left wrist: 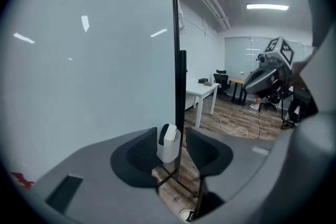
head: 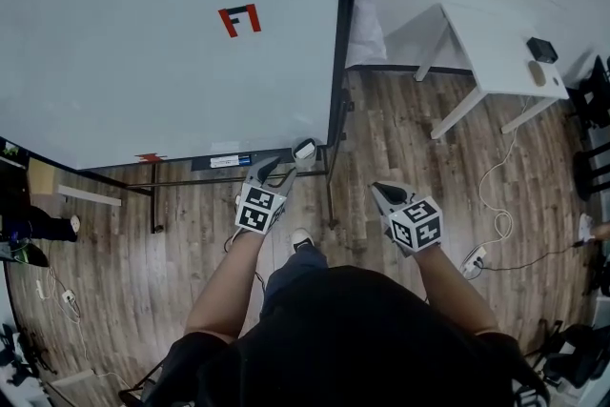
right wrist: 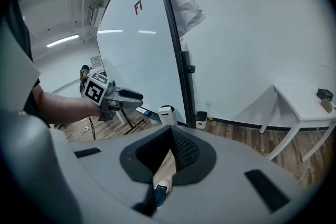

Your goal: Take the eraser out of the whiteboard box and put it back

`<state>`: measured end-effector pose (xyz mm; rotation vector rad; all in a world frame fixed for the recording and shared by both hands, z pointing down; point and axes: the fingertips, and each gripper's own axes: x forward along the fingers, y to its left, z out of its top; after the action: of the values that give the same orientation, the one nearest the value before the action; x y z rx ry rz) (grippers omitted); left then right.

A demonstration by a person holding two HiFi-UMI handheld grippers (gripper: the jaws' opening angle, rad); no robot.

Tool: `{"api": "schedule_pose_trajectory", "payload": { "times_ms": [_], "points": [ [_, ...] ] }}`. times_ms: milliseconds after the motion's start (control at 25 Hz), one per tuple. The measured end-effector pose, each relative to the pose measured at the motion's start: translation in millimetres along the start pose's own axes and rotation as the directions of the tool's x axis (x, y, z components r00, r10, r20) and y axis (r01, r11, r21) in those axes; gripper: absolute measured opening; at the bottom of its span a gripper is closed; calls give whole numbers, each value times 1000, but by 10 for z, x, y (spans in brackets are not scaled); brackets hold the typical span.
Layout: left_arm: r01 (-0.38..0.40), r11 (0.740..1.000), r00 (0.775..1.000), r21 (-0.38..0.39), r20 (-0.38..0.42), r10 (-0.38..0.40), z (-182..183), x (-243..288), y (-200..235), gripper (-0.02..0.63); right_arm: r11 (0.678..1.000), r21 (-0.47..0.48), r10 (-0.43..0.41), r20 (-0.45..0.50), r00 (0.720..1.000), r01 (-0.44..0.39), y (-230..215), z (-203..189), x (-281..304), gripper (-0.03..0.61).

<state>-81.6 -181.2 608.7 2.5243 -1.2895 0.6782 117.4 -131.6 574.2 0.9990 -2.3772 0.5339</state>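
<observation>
Left gripper [head: 278, 171] jaws wide, empty, lined up on whiteboard box [left wrist: 168, 153] at lower corner of whiteboard [head: 143, 33]. Eraser [left wrist: 168, 134] upright inside, top above rim. Right gripper [head: 381, 193] jaws together, empty. I judge eraser light, rigid back, soft felt: pinch exposed top.

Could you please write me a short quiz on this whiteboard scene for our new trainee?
1. True or false: the eraser sits inside the whiteboard box.
2. The jaws of the left gripper are: A) apart, with nothing gripped; B) shut on the eraser; C) shut on the box.
3. Which is nearer the box, the left gripper or the right gripper?
Key: 1 true; 2 A; 3 the left gripper.
</observation>
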Motion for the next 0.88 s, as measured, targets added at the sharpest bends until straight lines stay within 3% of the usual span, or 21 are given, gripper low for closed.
{"api": "schedule_pose_trajectory", "payload": {
  "times_ms": [880],
  "points": [
    [-58,998,997,15,60,57,-76,-843,-565,160,997,-71,45,52,998,-41,350,23,-527,-9]
  ]
}}
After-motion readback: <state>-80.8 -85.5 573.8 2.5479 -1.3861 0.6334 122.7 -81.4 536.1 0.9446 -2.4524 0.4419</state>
